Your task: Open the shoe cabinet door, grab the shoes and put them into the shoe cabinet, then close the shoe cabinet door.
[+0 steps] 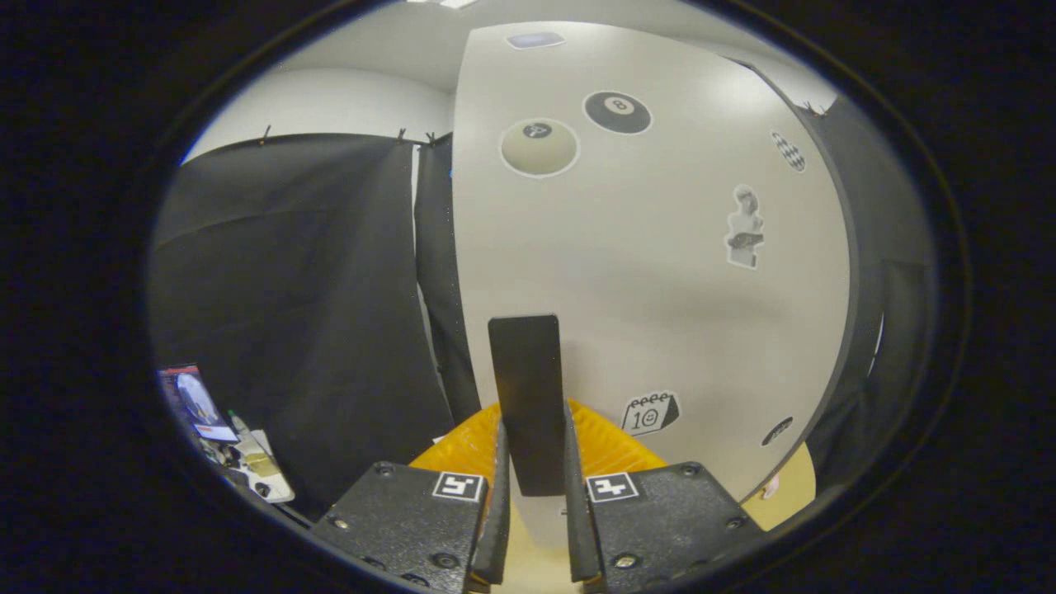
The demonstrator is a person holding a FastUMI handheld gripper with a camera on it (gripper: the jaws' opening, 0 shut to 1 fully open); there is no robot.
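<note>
Claw [532,450] clamped on dark handle [528,388] of white, stickered cabinet door [660,272], black cloth beside

The gripper [532,462] has two blocky, rough-textured housings, each studded with round screws. A square black-and-white marker [459,486] sits atop each housing, near the inner edge beside its finger.

Gripper [532,462] fingers closing on dark handle [525,396] of shoe cabinet door [660,272]; handle's lower end hiding between them, so mounting not telling. Door covering cabinet interior entirely; shoes inside or out, cannot tell. Sticker [535,40] at door's top being too blurred to make out. Small dark sticker [777,430] near door's lower edge being too small to tell. Clutter [227,437] beside black cloth getting cut off, items unclear.
</note>
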